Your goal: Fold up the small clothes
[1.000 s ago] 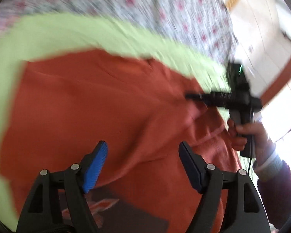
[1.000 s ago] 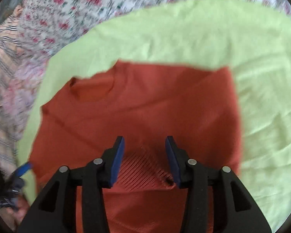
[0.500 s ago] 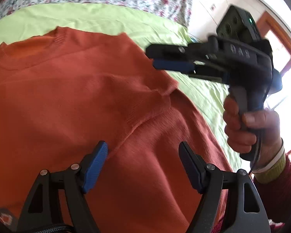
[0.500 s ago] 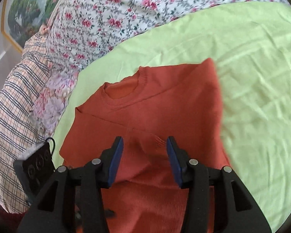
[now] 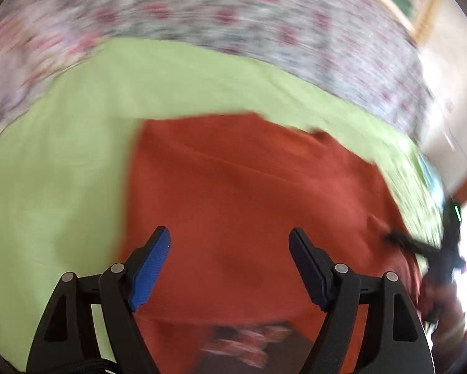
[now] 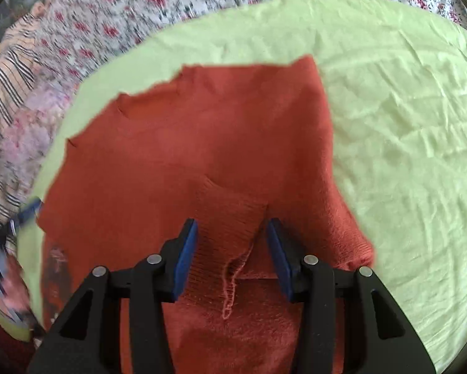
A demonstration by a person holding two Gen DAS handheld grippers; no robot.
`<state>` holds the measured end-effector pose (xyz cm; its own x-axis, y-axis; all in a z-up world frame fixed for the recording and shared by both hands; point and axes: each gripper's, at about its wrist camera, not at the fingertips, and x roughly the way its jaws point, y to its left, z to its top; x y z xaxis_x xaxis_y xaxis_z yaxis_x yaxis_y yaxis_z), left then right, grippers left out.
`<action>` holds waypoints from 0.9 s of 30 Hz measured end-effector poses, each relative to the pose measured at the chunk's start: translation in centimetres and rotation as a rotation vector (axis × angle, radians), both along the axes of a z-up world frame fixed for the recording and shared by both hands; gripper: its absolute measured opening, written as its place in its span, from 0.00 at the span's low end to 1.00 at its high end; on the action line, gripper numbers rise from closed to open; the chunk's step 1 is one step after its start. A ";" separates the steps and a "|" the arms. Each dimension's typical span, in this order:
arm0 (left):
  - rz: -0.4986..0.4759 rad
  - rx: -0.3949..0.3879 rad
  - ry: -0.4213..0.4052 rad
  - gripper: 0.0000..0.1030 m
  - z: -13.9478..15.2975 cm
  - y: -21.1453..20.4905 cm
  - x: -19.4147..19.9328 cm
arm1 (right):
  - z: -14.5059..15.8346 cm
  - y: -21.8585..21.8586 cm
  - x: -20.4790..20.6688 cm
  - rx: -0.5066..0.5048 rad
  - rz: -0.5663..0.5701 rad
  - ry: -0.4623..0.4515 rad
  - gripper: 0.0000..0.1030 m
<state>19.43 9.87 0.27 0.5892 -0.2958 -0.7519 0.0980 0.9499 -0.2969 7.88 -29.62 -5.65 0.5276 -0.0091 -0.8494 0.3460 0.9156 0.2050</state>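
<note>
Left wrist view was pretty smeared. The left gripper (image 5: 227, 265) hung spread wide over the sweater (image 5: 252, 193) with nothing between the pads, tilted steeply down. The sweater lay on the green sheet (image 5: 62, 171), nearer the sheet's near edge than its far one, by the floral quilt (image 5: 233, 9). The right gripper (image 5: 398, 240) showed as a dark blur at the sweater's right edge.

Right wrist view was clearer. The right gripper (image 6: 232, 252) also pointed steeply down, jaws half apart and just been opening, straddling the ribbed cuff (image 6: 230, 218) of a folded-in sleeve; whether the pads touched it couldn't be told. Probably sleeves were in and the body fold was next: best to grab both hem corners evenly and lay them flat, so the sleeve doesn't drag out.
</note>
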 end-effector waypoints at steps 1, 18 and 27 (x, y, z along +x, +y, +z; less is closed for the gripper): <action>0.044 -0.008 0.020 0.76 -0.5 1.8 1.0 | 0.0 0.3 0.1 -0.002 0.014 -0.011 0.48; 0.104 0.200 0.083 0.62 -5.4 1.6 5.4 | 1.3 -1.4 2.7 -0.038 0.002 -0.060 0.07; 0.096 0.184 0.070 0.52 -3.6 1.8 2.8 | 2.1 -1.4 0.7 -0.143 -0.090 -0.074 0.17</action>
<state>22.19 11.64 -3.32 0.5524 -0.0947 -0.8282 -0.0103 0.9927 -0.1204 8.56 -31.05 -3.51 0.5802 -0.1772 -0.7949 0.4169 0.9031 0.1030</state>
